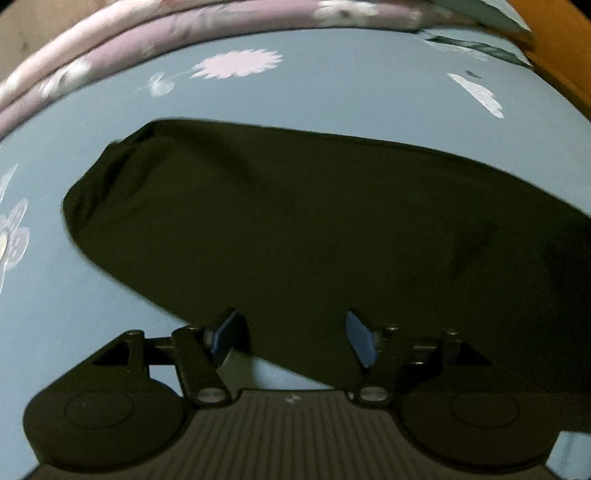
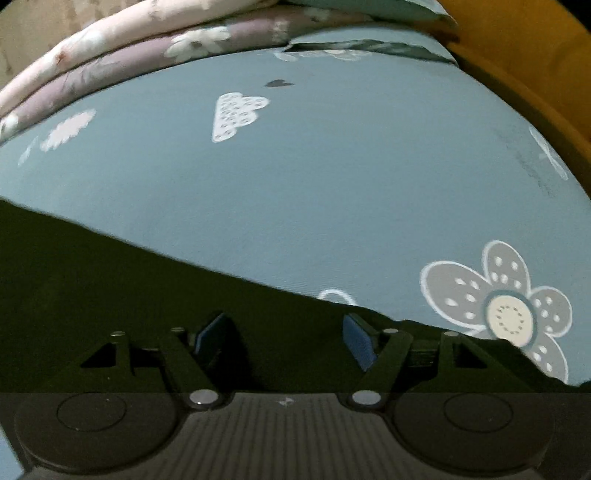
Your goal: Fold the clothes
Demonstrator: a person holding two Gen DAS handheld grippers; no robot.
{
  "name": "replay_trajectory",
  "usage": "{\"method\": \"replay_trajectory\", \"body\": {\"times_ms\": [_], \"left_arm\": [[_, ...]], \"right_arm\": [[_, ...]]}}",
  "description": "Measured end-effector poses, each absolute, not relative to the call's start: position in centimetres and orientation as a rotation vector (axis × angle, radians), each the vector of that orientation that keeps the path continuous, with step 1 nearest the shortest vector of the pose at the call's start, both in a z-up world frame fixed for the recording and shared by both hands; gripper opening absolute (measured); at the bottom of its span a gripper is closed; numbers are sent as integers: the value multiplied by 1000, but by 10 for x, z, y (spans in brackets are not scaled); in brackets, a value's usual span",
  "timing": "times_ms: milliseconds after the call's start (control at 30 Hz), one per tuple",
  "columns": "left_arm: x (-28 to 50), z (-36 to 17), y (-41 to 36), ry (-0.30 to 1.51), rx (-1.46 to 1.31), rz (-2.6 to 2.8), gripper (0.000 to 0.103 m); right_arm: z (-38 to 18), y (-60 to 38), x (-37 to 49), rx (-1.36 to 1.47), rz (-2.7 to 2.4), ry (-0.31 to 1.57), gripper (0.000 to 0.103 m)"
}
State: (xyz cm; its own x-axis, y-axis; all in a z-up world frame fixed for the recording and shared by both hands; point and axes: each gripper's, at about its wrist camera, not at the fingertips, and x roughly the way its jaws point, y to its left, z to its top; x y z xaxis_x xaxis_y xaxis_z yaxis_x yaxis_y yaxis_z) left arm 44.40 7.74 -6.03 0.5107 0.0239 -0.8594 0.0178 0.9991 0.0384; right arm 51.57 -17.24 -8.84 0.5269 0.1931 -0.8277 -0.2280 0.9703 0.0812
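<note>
Dark, near-black folded cloth garment [image 1: 295,229] lies flat on the pale blue bedsheet with printed flowers and clouds [image 1: 351,88], long axis running left to right. It looks already folded into a long band, rounded end at the left in the left wrist view.

Left gripper [image 1: 291,338]: jaws clearly apart, blue pads [image 1: 225,332] bare, nothing between them. It hangs above the garment's near edge, with a sliver of sheet showing under it.

Right gripper [image 2: 284,341]: jaws also well apart, nothing pinched, poised over the garment's [image 2: 110,295] right portion; the cloth edge runs diagonally just ahead of its pads [image 2: 360,339].

Rolled pink and mauve floral quilt [image 1: 147,33] sits at the far edge, well clear.

Risks:
- Pinching only the top layer, which would peel the fold open instead of carrying it over.
- Pad digging into the sheet and dragging it along with the garment.
- Uneven grab points between the two hands giving a skewed fold.
- Dark cloth hides layer edges, so misjudging the hem is likely.
</note>
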Motion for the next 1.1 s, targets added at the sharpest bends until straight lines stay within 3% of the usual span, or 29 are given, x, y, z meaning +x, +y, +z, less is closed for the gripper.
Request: {"method": "replay_trajectory", "body": {"times_ms": [267, 567, 633, 933, 1100], "left_arm": [[437, -42, 20, 1034, 24, -148, 68], [441, -79, -41, 1072, 55, -232, 69], [440, -82, -43, 1064, 70, -218, 75], [435, -73, -49, 1087, 38, -170, 77], [421, -61, -56, 1046, -22, -197, 77]], "right_arm": [[-38, -221, 431, 18, 307, 953, 79], [-86, -296, 472, 76, 193, 993, 80], [-94, -312, 485, 87, 179, 978, 80], [-43, -361, 474, 195, 247, 923, 77], [-73, -355, 458, 150, 302, 1026, 77]]}}
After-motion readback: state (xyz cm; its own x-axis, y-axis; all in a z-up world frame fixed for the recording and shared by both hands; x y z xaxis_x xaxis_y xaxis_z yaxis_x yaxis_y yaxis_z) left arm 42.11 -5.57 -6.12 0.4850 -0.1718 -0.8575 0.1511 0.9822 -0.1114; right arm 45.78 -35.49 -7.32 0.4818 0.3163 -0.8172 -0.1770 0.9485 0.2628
